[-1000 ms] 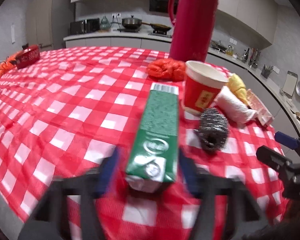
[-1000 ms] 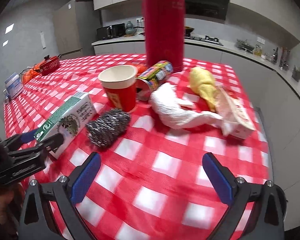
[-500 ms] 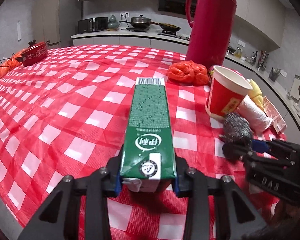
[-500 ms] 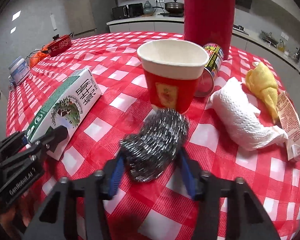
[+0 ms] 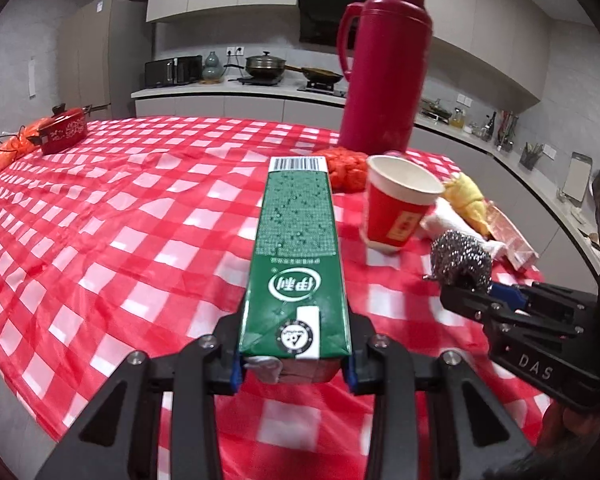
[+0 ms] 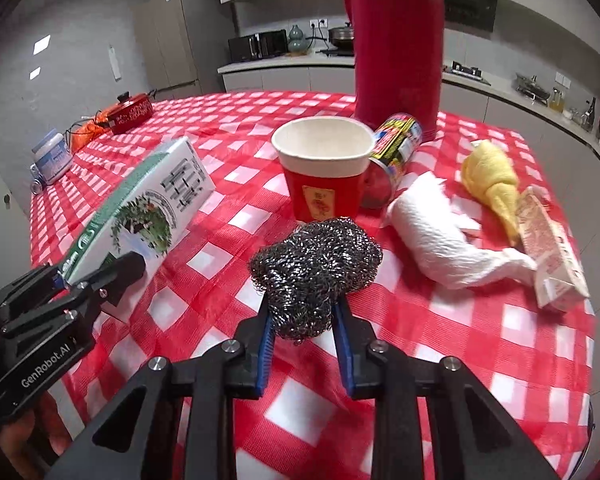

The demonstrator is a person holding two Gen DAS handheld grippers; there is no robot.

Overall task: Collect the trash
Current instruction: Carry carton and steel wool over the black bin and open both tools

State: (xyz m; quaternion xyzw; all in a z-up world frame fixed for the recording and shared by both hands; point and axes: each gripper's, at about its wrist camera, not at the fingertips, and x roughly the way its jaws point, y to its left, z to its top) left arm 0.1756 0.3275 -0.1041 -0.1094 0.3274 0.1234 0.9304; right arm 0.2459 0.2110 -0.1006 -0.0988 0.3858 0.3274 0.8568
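On the red-and-white checked tablecloth [image 6: 440, 336] I am counting the items from left to right. At the far left edge one red pot [image 5: 63, 130] is sitting beside an orange bag [image 5: 14, 146], well apart from the rest. Next I am holding one green milk carton [image 5: 296, 268] with my left gripper [image 5: 294, 364]; its two fingers are pressing against the carton's sides at the near end, and the carton is pointing away from me, lifted above the cloth at that end as far as I can tell. In the right wrist view the same carton [image 6: 140, 216] is showing its white printed face. Behind it one tall red thermos [image 5: 384, 64] is standing upright, with one crumpled orange-red bag [image 5: 346, 168] at its foot. One red paper cup [image 6: 324, 172] is standing upright in front of the thermos, and one printed can [image 6: 394, 152] is lying on its side just beside the cup. My right gripper [image 6: 304, 332] is squeezing one steel wool scrubber [image 6: 318, 272] between its two blue-padded fingers, just in front of the cup. Further right one white paper towel wad [image 6: 440, 240] is lying, then one yellow cloth [image 6: 492, 184], and one small crushed red-patterned carton [image 6: 548, 256] is resting at the far right, touching the towel's tail.
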